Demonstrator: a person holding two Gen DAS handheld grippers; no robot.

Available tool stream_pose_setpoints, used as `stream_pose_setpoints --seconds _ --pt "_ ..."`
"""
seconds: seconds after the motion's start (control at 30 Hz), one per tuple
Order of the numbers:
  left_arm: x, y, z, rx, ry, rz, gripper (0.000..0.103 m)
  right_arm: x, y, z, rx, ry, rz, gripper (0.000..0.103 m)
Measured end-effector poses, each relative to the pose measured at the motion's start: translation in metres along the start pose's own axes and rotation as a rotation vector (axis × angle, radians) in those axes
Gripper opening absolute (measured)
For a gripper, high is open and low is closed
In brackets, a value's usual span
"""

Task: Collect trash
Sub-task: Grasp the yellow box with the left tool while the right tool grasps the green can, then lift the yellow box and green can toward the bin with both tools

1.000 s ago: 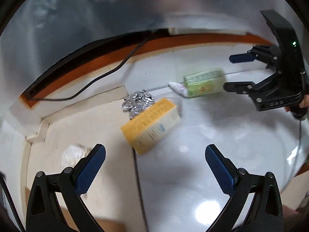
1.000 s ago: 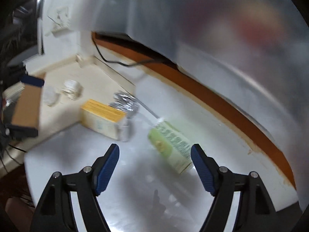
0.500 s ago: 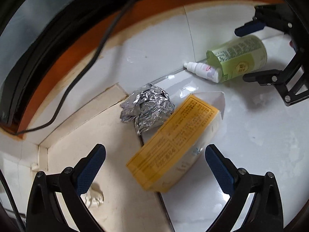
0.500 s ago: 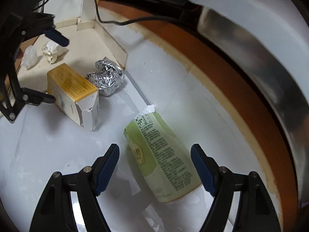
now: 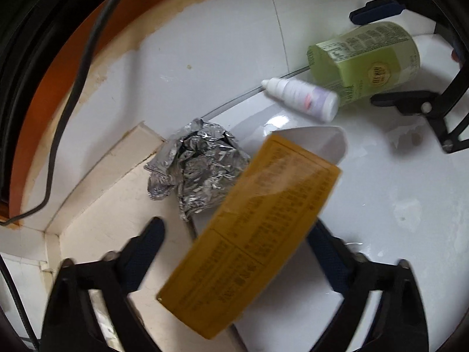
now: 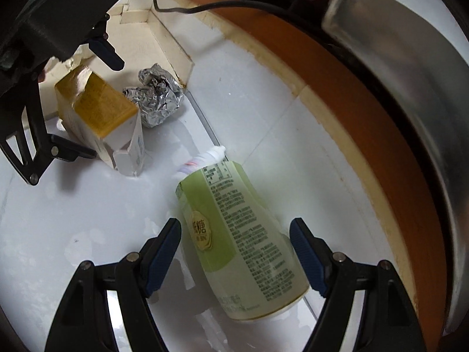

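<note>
**Trash pickup – both claws down over items, nothing gripped**

Surface: white glossy floor tiles [image 5: 381, 205], cream raised strip [image 5: 123, 158] at one side, orange-brown band [image 6: 366, 94] along the far edge w/ black cable [image 5: 85, 58] running over it.

L claw [image 5: 234, 240]: jaws closing, yellow carton between them. Carton [image 5: 252, 234] lies diagonal across the gap, blurred; L pad [image 5: 146, 243] clearly apart from it, other pad mostly hidden behind the carton edge, contact there can't be told. In R wrist view the carton [image 6: 99, 111] sits on the floor, open white flap end toward the camera, w/ L claw [image 6: 85, 99] straddling it, pads not pressing.

R claw [image 6: 234, 246]: spread wide, pads either side of the green bottle [image 6: 234, 234], gap visible both sides, no pinch. Bottle lies on its side on the tiles, printed label up; in L wrist view [image 5: 366, 58] it lies between the R claw's fingers [image 5: 378, 8].

Foil ball [image 5: 196, 164]: crumpled, just beside the carton's far side, against the end of the cream strip.

Small white dropper bottle [image 5: 302, 96]: on its side, base touching the green bottle, tip pointing away, lying along a tile seam.
</note>
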State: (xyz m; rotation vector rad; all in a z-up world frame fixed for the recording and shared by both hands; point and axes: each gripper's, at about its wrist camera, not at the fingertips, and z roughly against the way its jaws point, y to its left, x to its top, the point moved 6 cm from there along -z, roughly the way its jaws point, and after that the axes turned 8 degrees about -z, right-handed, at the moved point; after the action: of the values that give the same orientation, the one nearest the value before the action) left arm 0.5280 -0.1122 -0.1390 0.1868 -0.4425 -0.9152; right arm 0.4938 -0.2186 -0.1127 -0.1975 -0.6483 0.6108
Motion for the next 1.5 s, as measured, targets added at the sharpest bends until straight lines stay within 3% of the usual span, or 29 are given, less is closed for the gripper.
stream_pose_setpoints --seconds 0.03,0.1,0.17,0.27,0.37,0.6,0.87,1.03,1.3,1.5 --pt "0.000 -0.001 0.000 -0.013 -0.005 0.010 0.071 0.000 0.001 -0.002 -0.019 0.007 0.015 0.077" --pt "-0.002 -0.002 0.004 -0.006 -0.013 0.048 0.066 -0.001 0.004 -0.007 -0.055 0.021 0.042 0.077" --pt "-0.005 -0.004 0.011 -0.018 -0.032 0.083 0.053 -0.002 0.004 -0.011 -0.092 0.034 0.056 0.076" --pt "-0.014 -0.008 0.023 -0.026 -0.052 0.161 0.045 -0.004 0.004 -0.008 -0.117 0.022 0.043 0.070" --pt "-0.028 -0.019 0.040 -0.061 -0.078 0.216 0.041 -0.011 0.009 0.004 -0.062 0.023 0.010 0.068" --pt "-0.067 -0.063 0.082 -0.109 -0.135 0.312 0.040 -0.036 0.044 0.055 0.078 -0.014 -0.075 0.066" --pt "-0.115 -0.107 0.136 -0.158 -0.222 0.447 0.040 -0.066 0.078 0.129 0.260 -0.115 -0.358 0.065" --pt "-0.148 -0.126 0.177 -0.135 -0.281 0.512 0.040 -0.083 0.106 0.172 0.377 -0.182 -0.491 0.065" --pt "-0.214 -0.169 0.197 -0.090 -0.308 0.675 0.040 -0.113 0.151 0.222 0.546 -0.244 -0.660 0.065" --pt "-0.265 -0.212 0.188 -0.039 -0.285 0.742 0.040 -0.139 0.198 0.235 0.545 -0.237 -0.631 0.065"
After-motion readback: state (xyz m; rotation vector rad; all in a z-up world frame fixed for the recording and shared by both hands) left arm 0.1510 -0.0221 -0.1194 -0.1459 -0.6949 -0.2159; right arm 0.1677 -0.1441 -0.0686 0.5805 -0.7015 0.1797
